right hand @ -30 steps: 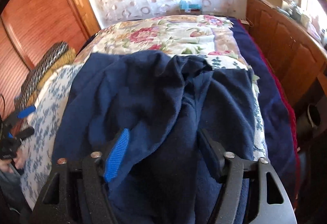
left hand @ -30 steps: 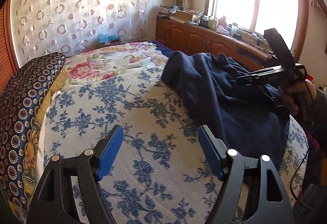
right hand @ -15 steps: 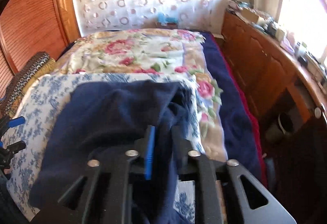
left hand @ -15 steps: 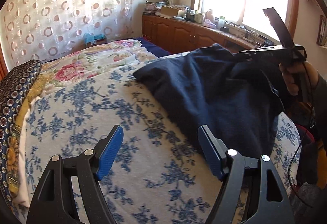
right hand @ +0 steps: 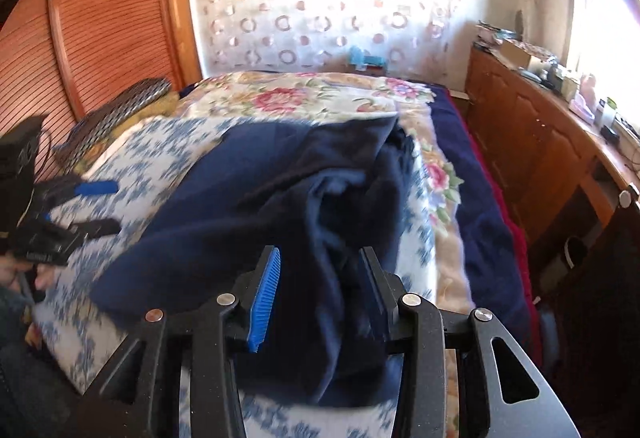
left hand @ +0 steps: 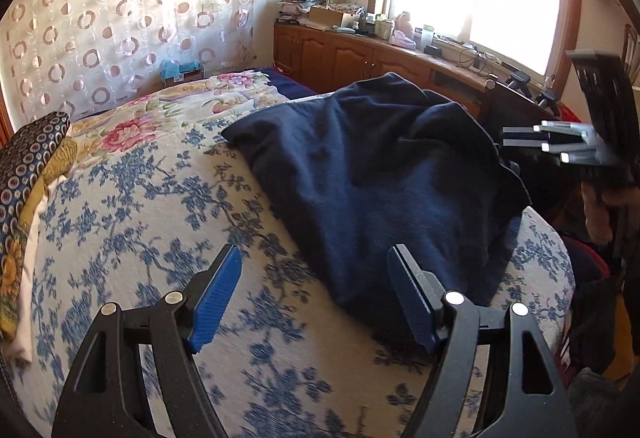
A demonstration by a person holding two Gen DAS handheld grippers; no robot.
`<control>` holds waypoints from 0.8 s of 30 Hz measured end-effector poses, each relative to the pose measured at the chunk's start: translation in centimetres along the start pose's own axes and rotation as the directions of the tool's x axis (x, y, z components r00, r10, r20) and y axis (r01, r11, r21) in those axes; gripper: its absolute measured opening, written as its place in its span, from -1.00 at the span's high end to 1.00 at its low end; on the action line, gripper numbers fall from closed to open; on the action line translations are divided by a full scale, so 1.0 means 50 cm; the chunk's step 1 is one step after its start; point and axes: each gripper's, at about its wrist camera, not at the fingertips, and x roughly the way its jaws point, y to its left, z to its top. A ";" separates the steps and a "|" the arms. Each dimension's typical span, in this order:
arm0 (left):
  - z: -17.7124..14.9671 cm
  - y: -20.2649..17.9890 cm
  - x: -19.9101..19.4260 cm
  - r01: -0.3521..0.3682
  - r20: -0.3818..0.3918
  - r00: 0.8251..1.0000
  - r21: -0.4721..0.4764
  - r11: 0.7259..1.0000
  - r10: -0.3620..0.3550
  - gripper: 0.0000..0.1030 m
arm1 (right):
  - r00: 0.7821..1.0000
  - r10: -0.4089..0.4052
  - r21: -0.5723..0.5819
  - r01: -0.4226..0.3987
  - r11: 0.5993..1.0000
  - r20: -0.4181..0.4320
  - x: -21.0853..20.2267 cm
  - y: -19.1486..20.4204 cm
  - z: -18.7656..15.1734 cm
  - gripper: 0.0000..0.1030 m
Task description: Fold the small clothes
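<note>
A dark navy fleece garment lies crumpled on a bed with a blue-flowered white cover. My left gripper is open and empty, low over the cover just left of the garment's near edge. In the right wrist view the garment is bunched, and a fold of it runs between the fingers of my right gripper, whose jaws stand part open around the cloth. The right gripper also shows at the far right of the left wrist view. The left gripper shows at the left edge of the right wrist view.
A patterned pillow lies at the bed's left. A pink-flowered quilt covers the far half. A wooden cabinet with clutter runs under the window. A wooden slatted panel stands at the left. A dark blue blanket hangs off the bed's right side.
My right gripper shut on the garment and pulled it back toward the bed's right edge, then its jaws spread partly apart again. The left gripper stayed open and swung slightly.
</note>
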 end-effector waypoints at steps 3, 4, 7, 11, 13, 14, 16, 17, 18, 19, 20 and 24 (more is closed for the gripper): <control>-0.011 -0.016 -0.011 -0.018 0.002 1.000 -0.010 1.000 0.018 -0.48 | 1.000 -0.007 -0.030 0.007 1.000 -0.017 0.001 0.002 -0.026 0.19; -0.015 -0.020 -0.016 -0.026 0.005 1.000 -0.016 1.000 0.026 -0.48 | 1.000 -0.010 -0.037 0.009 0.999 -0.020 0.000 0.001 -0.032 0.19; -0.024 -0.033 -0.035 -0.031 0.021 0.999 -0.034 0.999 0.032 -0.48 | 0.999 -0.028 -0.051 0.026 0.998 -0.032 0.010 -0.004 -0.055 0.33; -0.027 -0.041 -0.051 -0.032 0.030 0.999 -0.033 0.999 0.033 -0.48 | 0.999 0.003 -0.020 -0.003 1.000 -0.032 0.015 -0.025 -0.076 0.91; -0.026 -0.046 -0.048 -0.047 0.017 0.999 -0.011 0.999 0.048 -0.48 | 0.999 0.037 -0.001 -0.037 0.999 0.008 -0.007 -0.035 -0.072 0.92; -0.026 -0.047 -0.048 -0.053 0.015 0.998 -0.009 0.999 0.053 -0.48 | 0.999 0.039 0.000 -0.039 0.999 0.021 -0.012 -0.032 -0.068 0.92; -0.029 -0.048 -0.050 -0.037 0.017 0.999 -0.014 0.999 0.038 -0.48 | 0.999 0.021 -0.002 -0.020 1.000 0.051 -0.037 -0.035 -0.073 0.94; -0.030 -0.049 -0.051 -0.032 0.018 0.999 -0.015 0.999 0.032 -0.48 | 0.998 0.012 -0.003 -0.012 1.000 0.066 -0.050 -0.037 -0.076 0.94; -0.032 -0.050 -0.051 -0.032 0.018 0.999 -0.014 0.999 0.033 -0.48 | 0.996 -0.002 -0.002 0.002 1.000 0.087 -0.067 -0.044 -0.075 0.94; -0.033 -0.051 -0.051 -0.033 0.018 0.999 -0.016 0.999 0.033 -0.48 | 0.995 -0.013 0.000 0.013 1.000 0.101 -0.083 -0.051 -0.077 0.94; -0.034 -0.051 -0.049 -0.027 0.016 0.999 -0.021 0.999 0.028 -0.48 | 0.993 -0.026 0.004 0.026 1.000 0.115 -0.102 -0.054 -0.080 0.94; -0.039 -0.060 -0.036 -0.009 0.001 1.000 -0.024 1.000 0.009 -0.48 | 0.992 -0.075 0.038 0.071 0.997 0.102 -0.134 -0.090 -0.098 0.94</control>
